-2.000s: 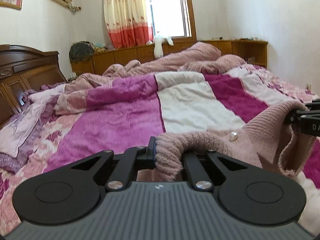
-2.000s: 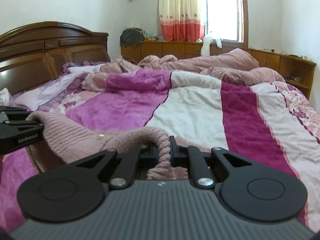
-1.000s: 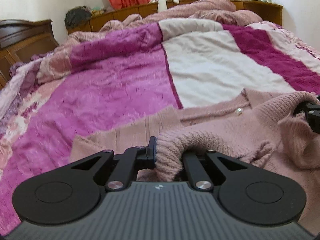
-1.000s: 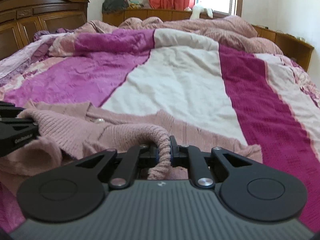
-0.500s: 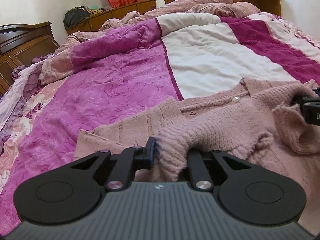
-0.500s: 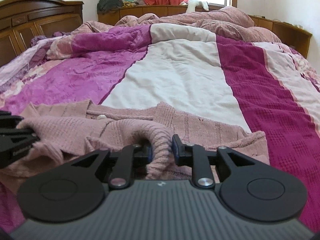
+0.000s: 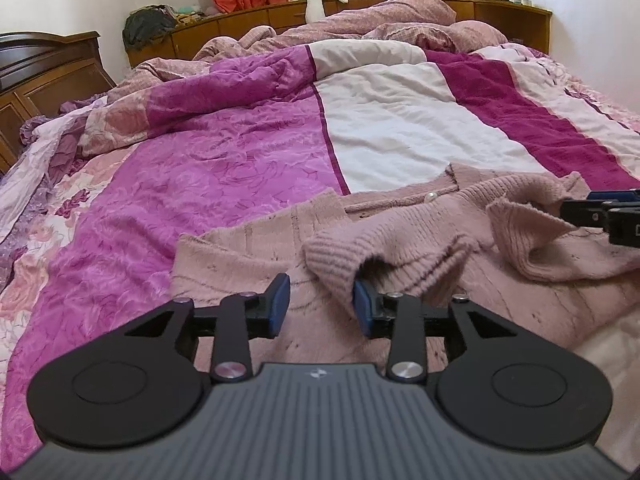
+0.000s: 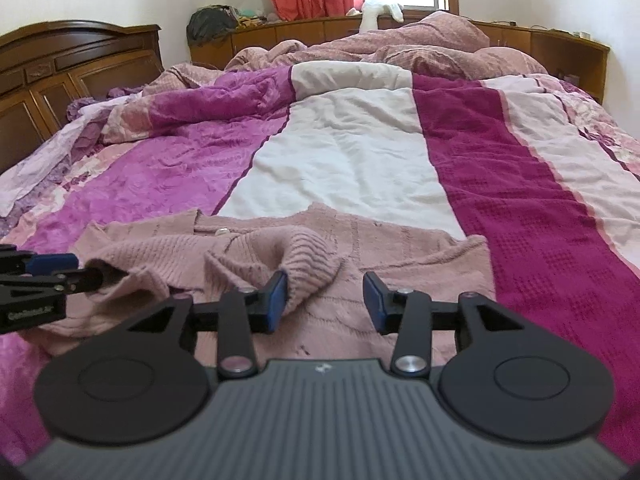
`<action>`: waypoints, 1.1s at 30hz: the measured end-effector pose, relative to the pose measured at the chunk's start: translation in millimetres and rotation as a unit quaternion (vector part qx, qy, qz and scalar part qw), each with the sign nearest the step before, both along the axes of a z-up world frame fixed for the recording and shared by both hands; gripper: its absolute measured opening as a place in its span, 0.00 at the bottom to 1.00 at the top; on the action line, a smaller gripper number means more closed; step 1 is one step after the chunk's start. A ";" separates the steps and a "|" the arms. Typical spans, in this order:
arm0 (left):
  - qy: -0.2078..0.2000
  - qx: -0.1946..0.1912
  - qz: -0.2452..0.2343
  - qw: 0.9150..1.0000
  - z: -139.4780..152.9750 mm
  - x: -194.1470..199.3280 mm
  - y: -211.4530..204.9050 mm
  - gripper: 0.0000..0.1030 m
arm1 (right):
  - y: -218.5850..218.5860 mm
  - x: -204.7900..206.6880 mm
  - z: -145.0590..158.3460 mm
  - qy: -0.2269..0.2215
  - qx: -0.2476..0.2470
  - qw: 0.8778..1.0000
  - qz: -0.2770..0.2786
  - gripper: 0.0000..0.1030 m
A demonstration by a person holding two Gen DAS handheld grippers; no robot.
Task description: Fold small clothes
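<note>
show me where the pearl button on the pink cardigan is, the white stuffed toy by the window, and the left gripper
pearl button (image 7: 431, 197): left wrist view, on the bead itself.
white stuffed toy (image 8: 372, 14): right wrist view, on its body.
left gripper (image 7: 320, 304): left wrist view, midway between its fingertips, which stand apart.

The bed (image 8: 520, 208) is covered by a striped quilt (image 7: 240, 168) in purple, white and dark magenta bands, with floral pink edges. A pink knit cardigan (image 7: 400, 240) lies flat on the quilt's near end, across the purple and white bands, its sleeves folded in over its body. A rumpled pink blanket (image 8: 400, 48) is heaped at the far end. A dark wooden headboard (image 8: 72, 64) stands along the left side.
</note>
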State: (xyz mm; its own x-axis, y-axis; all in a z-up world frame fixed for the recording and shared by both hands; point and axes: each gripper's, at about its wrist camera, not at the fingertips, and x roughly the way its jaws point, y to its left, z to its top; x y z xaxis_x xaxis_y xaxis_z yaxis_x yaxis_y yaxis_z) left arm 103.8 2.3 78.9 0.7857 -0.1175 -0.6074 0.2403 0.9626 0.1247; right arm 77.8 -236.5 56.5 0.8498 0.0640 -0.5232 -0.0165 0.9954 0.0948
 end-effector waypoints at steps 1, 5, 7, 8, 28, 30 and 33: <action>-0.001 0.001 0.000 1.000 1.7 -3.1 1.0 0.42 | -1.4 -3.8 1.0 -0.002 0.001 1.000 -0.002 0.43; -0.002 -0.002 0.000 1.000 7.9 -17.1 5.7 0.43 | -7.1 -16.9 2.8 -0.001 0.007 1.000 -0.010 0.43; -0.003 -0.002 -0.002 1.000 9.9 -23.7 7.4 0.43 | -7.9 -22.1 2.8 0.003 0.007 1.000 -0.009 0.43; -0.004 -0.002 -0.004 1.000 10.7 -26.0 7.6 0.44 | -8.0 -24.2 2.3 0.004 0.006 1.000 -0.007 0.43; 0.015 0.046 -0.073 0.996 -31.4 -11.4 -35.6 0.44 | 32.2 0.8 -22.6 0.030 -0.065 0.993 0.097 0.43; 0.002 0.058 -0.074 0.996 -33.7 -7.5 -40.1 0.44 | 37.0 4.6 -27.2 0.029 -0.077 0.991 0.105 0.43; -0.011 0.073 -0.071 0.995 -37.2 -1.2 -44.6 0.44 | 41.5 8.5 -31.4 0.022 -0.092 0.990 0.108 0.43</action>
State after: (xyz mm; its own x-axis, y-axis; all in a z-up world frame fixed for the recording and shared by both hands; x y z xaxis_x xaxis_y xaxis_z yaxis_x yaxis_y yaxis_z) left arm 102.6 -42.3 41.8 0.7801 -0.1408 -0.6096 0.3689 0.8905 0.2664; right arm 86.3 -195.0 25.2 0.8028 0.1420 -0.5791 -0.2314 0.9693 -0.0832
